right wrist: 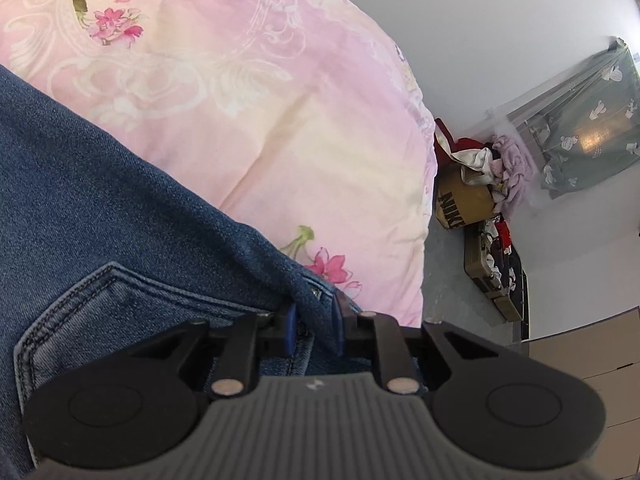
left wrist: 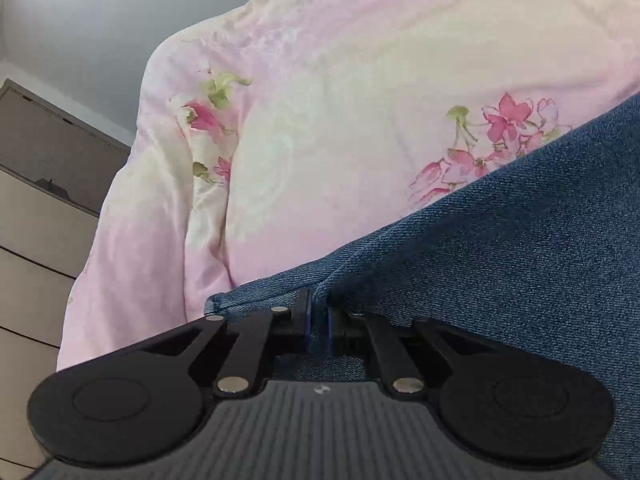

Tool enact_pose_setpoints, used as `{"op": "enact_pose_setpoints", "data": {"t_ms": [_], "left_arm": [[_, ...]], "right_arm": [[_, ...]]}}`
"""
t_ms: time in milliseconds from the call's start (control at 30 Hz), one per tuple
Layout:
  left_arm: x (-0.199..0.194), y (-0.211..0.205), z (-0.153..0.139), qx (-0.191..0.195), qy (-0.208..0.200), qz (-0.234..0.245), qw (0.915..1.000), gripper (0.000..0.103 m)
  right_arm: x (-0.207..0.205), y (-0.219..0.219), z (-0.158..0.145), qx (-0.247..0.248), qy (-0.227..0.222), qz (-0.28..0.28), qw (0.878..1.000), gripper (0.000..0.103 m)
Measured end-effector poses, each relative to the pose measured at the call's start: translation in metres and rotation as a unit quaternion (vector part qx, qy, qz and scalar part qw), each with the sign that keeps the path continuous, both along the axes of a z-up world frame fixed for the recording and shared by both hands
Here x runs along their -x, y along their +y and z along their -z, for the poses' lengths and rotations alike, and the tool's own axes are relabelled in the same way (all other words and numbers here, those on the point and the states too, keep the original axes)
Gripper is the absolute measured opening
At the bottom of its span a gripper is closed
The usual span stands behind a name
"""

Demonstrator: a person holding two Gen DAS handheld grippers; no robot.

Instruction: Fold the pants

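Gripping denim, the left gripper (left wrist: 318, 312) pinches a thin edge of the pants (left wrist: 500, 248), which lie on the quilt (left wrist: 320, 120) ahead of both jaws. Right gripper (right wrist: 314, 320) clamps the thicker waistband. Risk: the thin hem slipping free, uneven tension skewing the fold.

The pants (left wrist: 500, 240) are matt, coarse-woven blue denim; the quilt (left wrist: 320, 100) beneath is smooth, soft printed cloth; both grippers look matt black plastic.
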State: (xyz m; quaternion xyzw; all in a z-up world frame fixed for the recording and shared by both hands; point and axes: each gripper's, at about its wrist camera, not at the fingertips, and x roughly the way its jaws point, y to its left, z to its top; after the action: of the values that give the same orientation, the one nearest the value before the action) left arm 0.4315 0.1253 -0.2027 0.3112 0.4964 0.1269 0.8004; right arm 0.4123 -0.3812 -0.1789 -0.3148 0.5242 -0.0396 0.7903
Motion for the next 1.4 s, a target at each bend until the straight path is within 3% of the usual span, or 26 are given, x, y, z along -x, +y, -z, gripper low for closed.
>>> {"op": "enact_pose_setpoints", "data": {"t_ms": [100, 167, 200, 233, 267, 400, 567, 700, 733, 867, 1033, 1067, 1133, 1233, 1300, 1400], "left_arm": [[0.005, 0.004, -0.006, 0.006, -0.001, 0.011, 0.9999, 0.015], [0.007, 0.02, -0.027, 0.06, -0.009, 0.0, 0.9982, 0.02], [0.009, 0.029, -0.04, 0.088, -0.017, -0.012, 0.9959, 0.036], [0.013, 0.039, -0.055, 0.117, -0.036, -0.022, 0.9923, 0.059], [0.018, 0.048, -0.07, 0.14, -0.057, -0.028, 0.9881, 0.065], [0.044, 0.087, -0.127, 0.213, -0.113, -0.061, 0.9685, 0.067], [0.085, 0.131, -0.141, 0.257, -0.109, -0.128, 0.9517, 0.067], [0.127, 0.158, -0.12, 0.342, -0.102, -0.177, 0.9171, 0.067], [0.139, 0.163, -0.113, 0.362, -0.109, -0.195, 0.9051, 0.067], [0.169, 0.179, -0.081, 0.446, -0.142, -0.263, 0.8438, 0.067], [0.183, 0.19, -0.043, 0.518, -0.174, -0.324, 0.7727, 0.067], [0.182, 0.191, -0.037, 0.526, -0.175, -0.33, 0.7643, 0.067], [0.177, 0.191, -0.027, 0.526, -0.18, -0.341, 0.7583, 0.067], [0.171, 0.194, -0.015, 0.537, -0.191, -0.357, 0.7402, 0.067], [0.164, 0.195, -0.009, 0.54, -0.196, -0.37, 0.7306, 0.065], [0.156, 0.191, -0.003, 0.527, -0.202, -0.376, 0.7347, 0.055]], "right_arm": [[-0.002, 0.001, -0.002, 0.008, 0.006, -0.008, 1.0, 0.021], [0.0, -0.001, -0.013, 0.004, -0.004, -0.002, 1.0, 0.038], [0.003, -0.002, -0.022, -0.005, -0.014, 0.0, 1.0, 0.062], [0.006, -0.003, -0.032, -0.014, -0.025, 0.005, 1.0, 0.076], [0.009, -0.003, -0.041, -0.022, -0.034, 0.01, 0.999, 0.077], [0.034, 0.003, -0.073, -0.043, -0.058, 0.019, 0.997, 0.078], [0.087, 0.008, -0.093, -0.113, -0.058, 0.037, 0.991, 0.078], [0.134, 0.0, -0.094, -0.175, -0.059, 0.09, 0.979, 0.078], [0.146, -0.006, -0.092, -0.194, -0.061, 0.112, 0.973, 0.078], [0.186, -0.037, -0.085, -0.27, -0.079, 0.208, 0.937, 0.078], [0.221, -0.072, -0.074, -0.358, -0.113, 0.307, 0.875, 0.078], [0.225, -0.08, -0.071, -0.372, -0.121, 0.323, 0.861, 0.078], [0.231, -0.099, -0.067, -0.395, -0.141, 0.362, 0.832, 0.078], [0.233, -0.129, -0.058, -0.438, -0.166, 0.407, 0.784, 0.081], [0.227, -0.147, -0.047, -0.448, -0.178, 0.433, 0.762, 0.083], [0.207, -0.178, -0.025, -0.476, -0.174, 0.47, 0.723, 0.08]]}}
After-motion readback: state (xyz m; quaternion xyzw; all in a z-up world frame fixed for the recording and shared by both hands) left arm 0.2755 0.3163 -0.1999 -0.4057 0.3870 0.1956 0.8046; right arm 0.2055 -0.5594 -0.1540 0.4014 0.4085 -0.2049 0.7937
